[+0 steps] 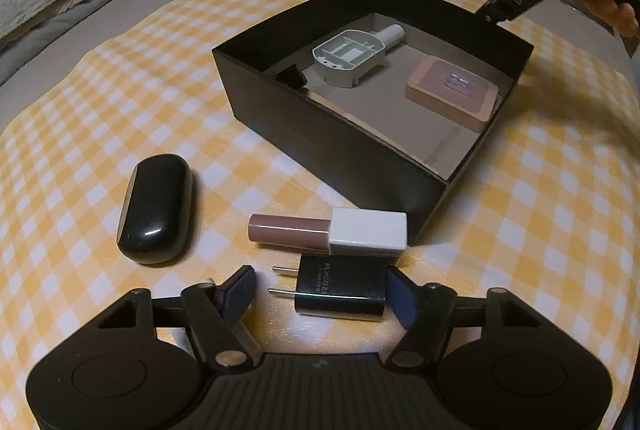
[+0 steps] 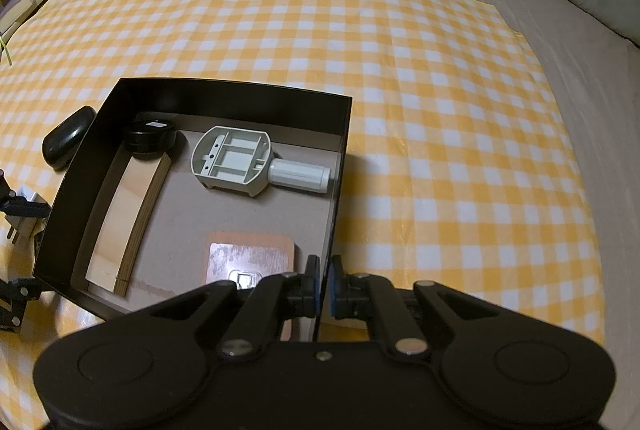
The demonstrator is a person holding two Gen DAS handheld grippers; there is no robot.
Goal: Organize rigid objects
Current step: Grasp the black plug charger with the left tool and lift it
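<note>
The left gripper point(image 1: 320, 290) sits low over a yellow checked cloth point(image 1: 120, 102), its jaws spread wide with a black plug point(image 1: 340, 290) lying between them; the right finger point(image 1: 402, 296) touches or nearly touches the plug's end, while the left finger point(image 1: 238, 292) stands clear of the prongs. Just beyond the plug, at 12 o'clock, lies a lipstick point(image 1: 328, 232) with a white cap. At 10 o'clock from the gripper rests a glossy black case point(image 1: 156, 208). Farther out, at 1 o'clock, stands an open black box point(image 1: 320, 134) holding a grey plastic holder point(image 1: 352, 52) and a pink pad point(image 1: 452, 92). The right gripper point(image 2: 324, 294) is clamped on the box's wall point(image 2: 338, 190), one finger inside and one outside. From this view the holder point(image 2: 256, 162) lies at 11 o'clock inside the box, the pad point(image 2: 252, 254) just left of the fingers, a curved wooden piece point(image 2: 132, 214) along the left wall, and a round black tin point(image 2: 150, 136) in the far left corner. The case point(image 2: 66, 142) lies outside the box at 10 o'clock. The cloth point(image 2: 440, 110) covers a grey bed point(image 2: 580, 50).
</note>
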